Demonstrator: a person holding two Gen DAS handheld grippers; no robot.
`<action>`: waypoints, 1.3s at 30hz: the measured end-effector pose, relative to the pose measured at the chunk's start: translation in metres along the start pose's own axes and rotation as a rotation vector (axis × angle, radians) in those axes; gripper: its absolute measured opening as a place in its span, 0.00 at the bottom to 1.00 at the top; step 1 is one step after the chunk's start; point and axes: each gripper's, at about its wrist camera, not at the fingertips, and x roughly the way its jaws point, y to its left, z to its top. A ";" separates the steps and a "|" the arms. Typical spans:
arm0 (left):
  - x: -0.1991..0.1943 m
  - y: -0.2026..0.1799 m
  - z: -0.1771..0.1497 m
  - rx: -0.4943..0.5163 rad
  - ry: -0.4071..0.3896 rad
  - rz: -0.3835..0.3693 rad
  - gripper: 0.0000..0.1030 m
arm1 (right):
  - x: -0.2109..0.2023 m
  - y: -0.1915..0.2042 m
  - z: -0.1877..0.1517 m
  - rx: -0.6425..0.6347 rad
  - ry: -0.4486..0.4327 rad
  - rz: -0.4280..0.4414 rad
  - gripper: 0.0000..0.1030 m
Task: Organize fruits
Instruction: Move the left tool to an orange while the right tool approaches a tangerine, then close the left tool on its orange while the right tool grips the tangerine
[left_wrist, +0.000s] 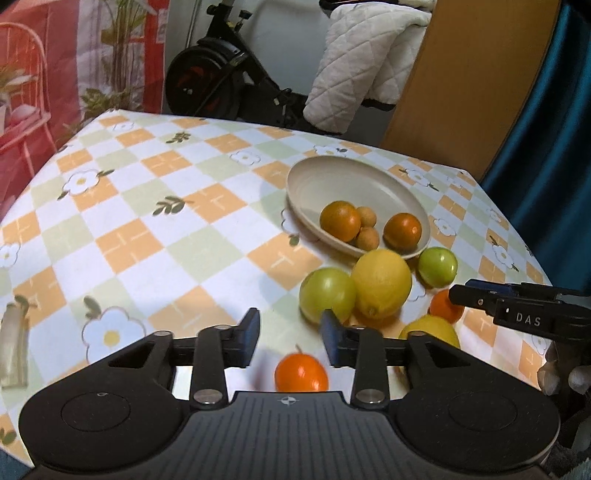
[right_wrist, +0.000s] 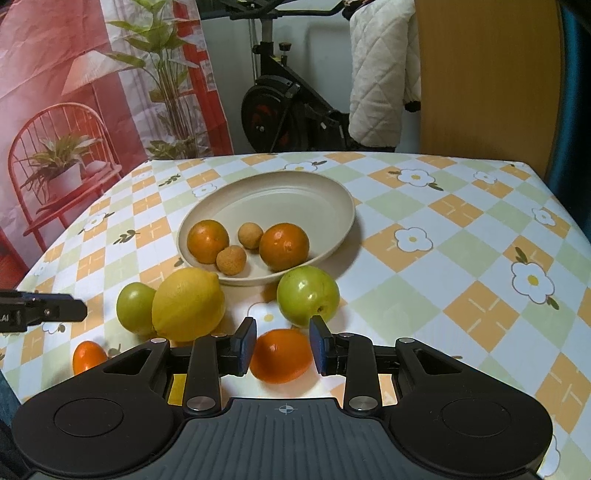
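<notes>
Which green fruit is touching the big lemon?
The green fruit left of the lemon touches it. The other green fruit sits apart, beside the plate.

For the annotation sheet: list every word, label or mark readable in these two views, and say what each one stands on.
"DAS" in white letters, on the side of the right gripper where it enters the left wrist view.
"LAI" or similar, on the left gripper at the edge of the right wrist view; cut off, not surely readable.
A small crosshair mark, no letters, on each gripper's grey body.
On the red backdrop and the exercise bike: nothing legible.
</notes>
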 end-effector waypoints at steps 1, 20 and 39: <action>0.000 0.000 -0.002 0.000 0.005 0.000 0.39 | 0.000 0.000 0.000 0.001 0.002 0.000 0.29; 0.010 -0.009 -0.021 0.041 0.087 0.024 0.49 | 0.006 0.002 -0.006 0.006 0.022 0.010 0.35; 0.018 -0.015 -0.024 0.085 0.097 0.037 0.38 | 0.016 -0.002 -0.010 0.036 0.033 0.017 0.39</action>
